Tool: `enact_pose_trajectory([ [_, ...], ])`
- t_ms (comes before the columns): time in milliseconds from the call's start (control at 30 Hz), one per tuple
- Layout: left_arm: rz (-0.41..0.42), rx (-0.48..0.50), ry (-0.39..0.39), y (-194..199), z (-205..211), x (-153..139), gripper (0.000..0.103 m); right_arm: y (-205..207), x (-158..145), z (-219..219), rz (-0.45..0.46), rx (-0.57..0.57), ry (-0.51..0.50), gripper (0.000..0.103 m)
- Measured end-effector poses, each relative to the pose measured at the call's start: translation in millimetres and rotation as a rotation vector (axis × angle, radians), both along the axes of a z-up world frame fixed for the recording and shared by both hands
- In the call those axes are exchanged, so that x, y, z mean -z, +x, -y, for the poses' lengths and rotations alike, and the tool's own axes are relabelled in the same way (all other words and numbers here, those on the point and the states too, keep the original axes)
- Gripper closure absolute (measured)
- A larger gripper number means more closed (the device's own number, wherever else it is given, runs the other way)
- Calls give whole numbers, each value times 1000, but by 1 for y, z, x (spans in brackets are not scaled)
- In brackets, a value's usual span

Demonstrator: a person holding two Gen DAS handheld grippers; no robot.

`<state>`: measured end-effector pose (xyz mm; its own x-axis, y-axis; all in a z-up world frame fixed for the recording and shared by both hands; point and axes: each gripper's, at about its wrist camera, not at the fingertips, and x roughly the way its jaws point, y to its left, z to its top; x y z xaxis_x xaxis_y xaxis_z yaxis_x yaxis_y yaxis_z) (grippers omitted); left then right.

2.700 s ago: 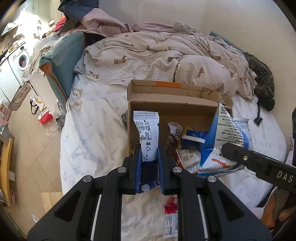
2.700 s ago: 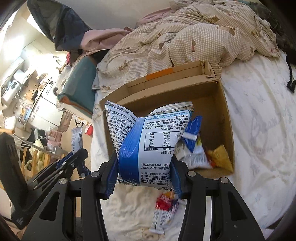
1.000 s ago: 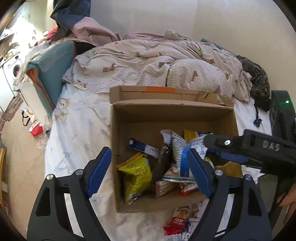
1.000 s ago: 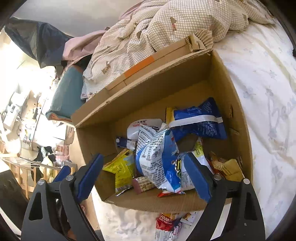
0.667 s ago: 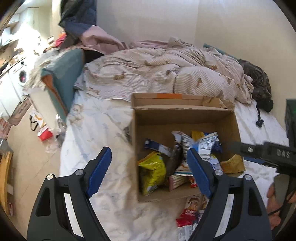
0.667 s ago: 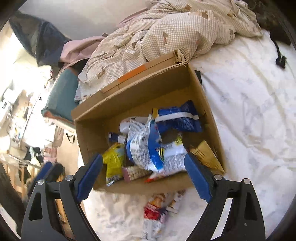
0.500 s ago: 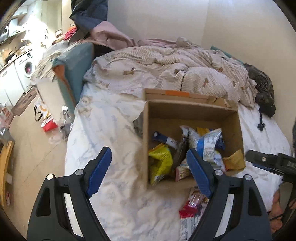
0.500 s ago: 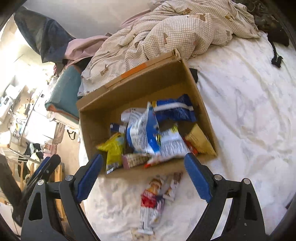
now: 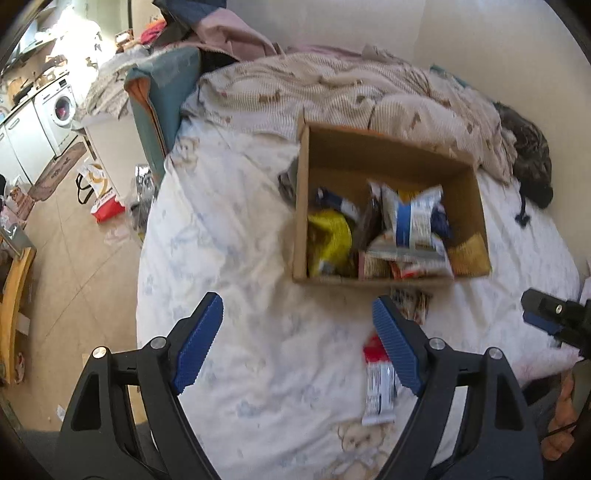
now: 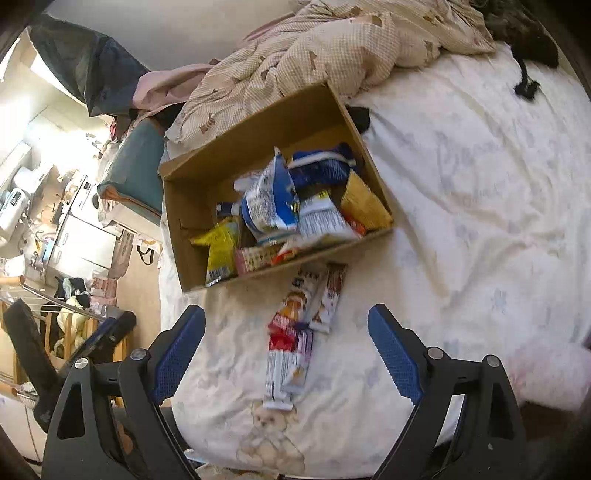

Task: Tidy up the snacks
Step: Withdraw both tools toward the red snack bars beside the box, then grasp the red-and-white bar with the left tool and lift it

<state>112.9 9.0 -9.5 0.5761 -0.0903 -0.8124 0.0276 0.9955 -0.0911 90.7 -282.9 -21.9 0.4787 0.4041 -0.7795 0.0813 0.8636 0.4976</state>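
— Snacks point(image 10: 273, 210): where?
— Mostly heaped in box point(image 10: 192, 229) on bed point(image 10: 480, 192), far of both tongs. Two more packets point(image 10: 295, 332) loose on sheet, just near of box's near wall, lying end to end toward camera.
— Room around box?
— Bare sheet left, near and right. Far wall hard against rumpled quilt point(image 10: 332, 40). Left bed edge drops to floor point(image 9: 66, 280); black garment point(image 10: 524, 33) well apart at far right.
— Look of snacks?
— Crinkled bags, blue-and-white on top, yellow at left, orange-yellow at right corner; loose ones red, white and purple. Blurred, print unreadable.
— Left gripper point(image 9: 297, 341)?
— Tilted down over sheet, jaws spread wide, nothing between pads; red packet point(image 9: 378, 380) just beside right finger.
— Right gripper point(image 10: 286, 349)?
— Likewise angled down, gaping wide, empty; loose packets below gap, untouched. Fingers of a hand point(image 9: 561, 417) visible at right edge of left view.
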Motion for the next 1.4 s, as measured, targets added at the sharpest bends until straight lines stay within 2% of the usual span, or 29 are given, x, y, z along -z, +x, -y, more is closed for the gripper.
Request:
enact_pose_trajectory([
  [133,-65,24,47,-9,13,20,22,-10,12,0,-36,4,26,11],
  [333,-275,74,-19,-6,31,68,22,-13,44,5,-104,33,40,11],
  [567,-343,159,-12,1,69,103,24,-1,67,18,-177,94,116,11],
  [633,-359,165,-23,4,75,111,28,0,69,19,-189,99,111,11],
  [767,-432,147,-75,15,89,136,28,1,67,21,-178,98,103,11],
  [833,-455,145,-72,19,93,147,35,0,69,23,-185,106,97,11],
  [867,-469,146,-68,20,96,153,35,1,70,23,-189,107,106,11],
  [1033,-469,142,-85,21,100,152,35,2,71,23,-192,112,96,11],
  [1167,-456,182,-46,18,108,151,35,4,72,19,-195,103,83,11],
  [1267,-465,159,-55,18,107,154,37,4,71,16,-192,94,69,11],
  [1300,-467,147,-56,16,104,155,43,3,71,14,-189,89,65,11],
  [1367,-487,125,-51,16,98,160,62,3,69,13,-185,85,52,11],
  [1400,-494,128,-42,14,97,161,78,3,69,13,-184,84,46,11],
])
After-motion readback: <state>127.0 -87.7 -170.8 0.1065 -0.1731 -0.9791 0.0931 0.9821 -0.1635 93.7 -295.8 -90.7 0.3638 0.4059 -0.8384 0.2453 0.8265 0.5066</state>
